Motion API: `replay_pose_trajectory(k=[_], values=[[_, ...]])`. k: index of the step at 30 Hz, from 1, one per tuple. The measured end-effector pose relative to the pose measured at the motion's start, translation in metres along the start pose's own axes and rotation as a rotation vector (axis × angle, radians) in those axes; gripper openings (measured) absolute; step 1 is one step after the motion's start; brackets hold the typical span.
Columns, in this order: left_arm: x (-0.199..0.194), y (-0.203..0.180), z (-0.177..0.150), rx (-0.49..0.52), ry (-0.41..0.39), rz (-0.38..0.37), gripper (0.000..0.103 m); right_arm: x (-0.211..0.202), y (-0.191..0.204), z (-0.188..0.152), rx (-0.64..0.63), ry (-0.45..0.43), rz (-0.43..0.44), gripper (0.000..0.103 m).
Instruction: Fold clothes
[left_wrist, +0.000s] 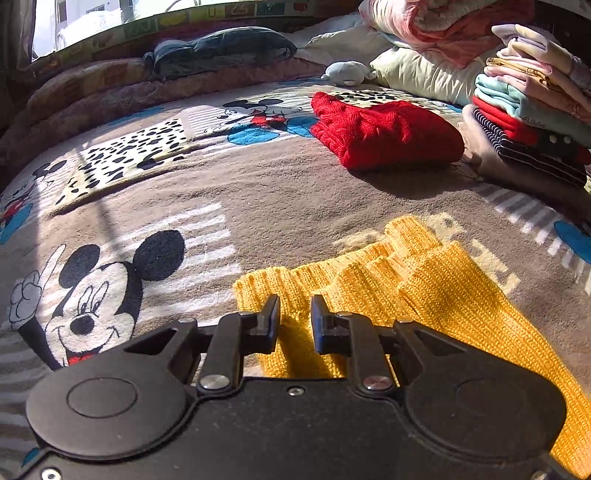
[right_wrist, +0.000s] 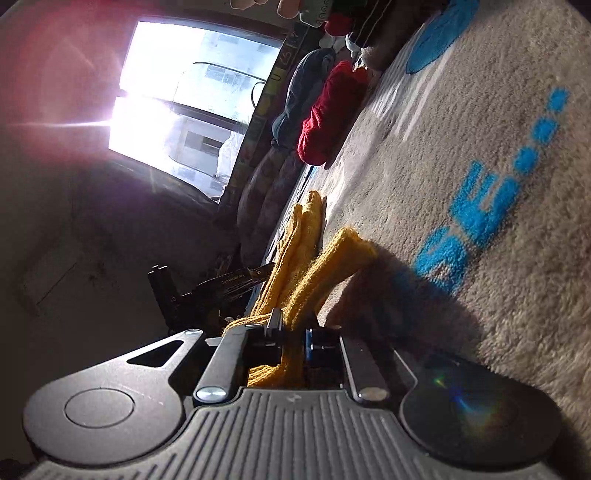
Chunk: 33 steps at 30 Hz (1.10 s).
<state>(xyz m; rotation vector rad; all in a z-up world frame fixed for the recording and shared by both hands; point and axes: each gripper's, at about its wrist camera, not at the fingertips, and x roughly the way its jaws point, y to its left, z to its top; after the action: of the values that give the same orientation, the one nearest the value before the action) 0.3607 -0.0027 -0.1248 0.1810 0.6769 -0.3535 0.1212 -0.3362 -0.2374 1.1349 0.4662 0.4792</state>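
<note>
While right hand-held gripper (right_wrist: 291, 328) pinches yellow knit (right_wrist: 295, 266), left hand-held gripper (left_wrist: 295, 314) gapes empty.

Left gripper (left_wrist: 295, 314): matte black, round pivot discs, silver rivets, small screws, smooth body. Right gripper (right_wrist: 293, 330): same black linkage, ribbed grey top plate, blue mark on one finger (right_wrist: 308, 338)

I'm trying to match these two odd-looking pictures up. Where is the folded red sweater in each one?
Left wrist view: the red sweater lies upper right of centre on the cartoon blanket, beside the stack of folded clothes.
Right wrist view: the picture is tipped sideways; the red sweater sits upper centre, right of the bright window.
Shared landmark: the yellow knit by both grippers.
</note>
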Motion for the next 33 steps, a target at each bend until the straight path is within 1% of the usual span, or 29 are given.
replay_pose_trajectory(k=[3,7,10,11,14,17,19,21,26,31,33], values=[[-0.036,-0.007,-0.016,0.006,-0.043,0.009,0.015,0.000,-0.001,0.000,-0.003,-0.002,0.004,0.013],[-0.087,-0.027,-0.050,0.022,-0.075,0.034,0.015,0.001,-0.002,-0.001,-0.005,-0.005,0.015,0.014],[-0.115,-0.043,-0.074,0.003,-0.094,0.032,0.015,0.001,-0.004,-0.002,-0.008,-0.011,0.034,0.016],[-0.117,-0.047,-0.079,-0.017,-0.090,0.028,0.015,0.001,-0.005,-0.002,-0.010,-0.011,0.040,0.016],[-0.097,-0.055,-0.093,-0.048,0.001,-0.014,0.015,-0.001,-0.008,-0.003,-0.012,-0.014,0.061,0.019],[-0.099,-0.061,-0.095,-0.033,0.004,-0.010,0.015,-0.002,-0.008,-0.004,-0.008,-0.017,0.078,0.021],[-0.119,-0.063,-0.096,-0.066,-0.040,-0.024,0.015,-0.003,-0.009,-0.004,-0.008,-0.020,0.082,0.021],[-0.142,-0.068,-0.100,-0.079,-0.077,-0.011,0.015,-0.004,-0.009,-0.005,-0.008,-0.023,0.085,0.022],[-0.189,-0.080,-0.135,-0.136,-0.126,0.020,0.015,-0.006,-0.013,-0.005,-0.006,-0.025,0.103,0.024],[-0.214,-0.080,-0.170,-0.274,-0.160,0.028,0.015,-0.007,-0.015,-0.005,-0.006,-0.024,0.110,0.026],[-0.208,-0.084,-0.181,-0.297,-0.150,0.015,0.015,-0.007,-0.015,-0.005,-0.007,-0.023,0.108,0.026]])
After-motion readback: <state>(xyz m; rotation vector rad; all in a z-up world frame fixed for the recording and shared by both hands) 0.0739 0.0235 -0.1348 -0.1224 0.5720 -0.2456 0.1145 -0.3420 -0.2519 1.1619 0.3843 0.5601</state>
